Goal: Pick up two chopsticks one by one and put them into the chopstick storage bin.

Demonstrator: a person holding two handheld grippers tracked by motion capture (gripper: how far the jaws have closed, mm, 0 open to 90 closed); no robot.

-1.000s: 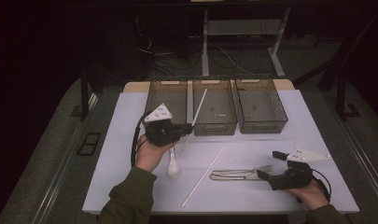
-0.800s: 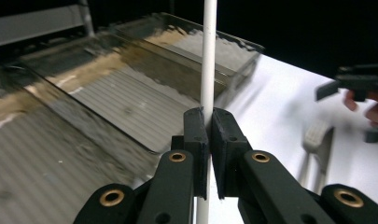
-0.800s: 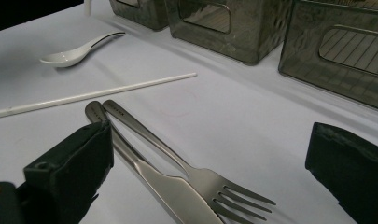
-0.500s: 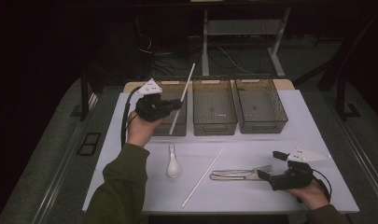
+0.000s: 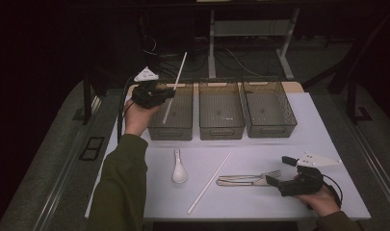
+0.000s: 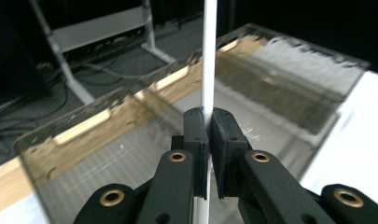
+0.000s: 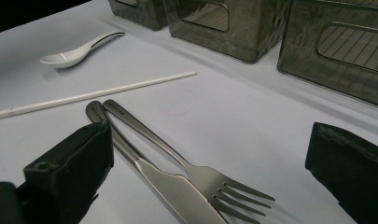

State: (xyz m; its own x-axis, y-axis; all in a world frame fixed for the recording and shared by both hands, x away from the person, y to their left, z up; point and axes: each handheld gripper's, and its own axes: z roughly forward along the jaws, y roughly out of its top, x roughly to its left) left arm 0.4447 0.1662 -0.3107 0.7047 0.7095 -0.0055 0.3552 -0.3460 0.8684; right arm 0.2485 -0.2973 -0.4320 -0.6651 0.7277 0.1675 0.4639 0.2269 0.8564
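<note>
My left gripper (image 5: pixel 167 91) (image 6: pixel 209 122) is shut on a long white stick (image 5: pixel 175 84) (image 6: pixel 209 56), held tilted over the left bin (image 5: pixel 172 130) (image 6: pixel 270 88). A second white stick (image 5: pixel 209 183) (image 7: pixel 93 95) lies on the white table (image 5: pixel 260 202), beside a white spoon (image 5: pixel 178 168) (image 7: pixel 79 49). A metal fork (image 5: pixel 260 175) (image 7: pixel 191 170) and knife (image 5: pixel 236 182) (image 7: pixel 144 172) lie together near the front right. My right gripper (image 5: pixel 279 182) (image 7: pixel 210 182) rests on the table, open, its jaws standing either side of the fork's tines.
Three clear mesh-bottomed bins stand in a row at the back: the left one, a middle bin (image 5: pixel 221 130) (image 7: pixel 224 28) and a right bin (image 5: pixel 272 129) (image 7: pixel 345 56). Beyond the table's far edge are dark floor, cables and a metal frame (image 5: pixel 212 43).
My left hand has carried the stick up and back from beside the spoon to over the left bin. The right hand has stayed still.
</note>
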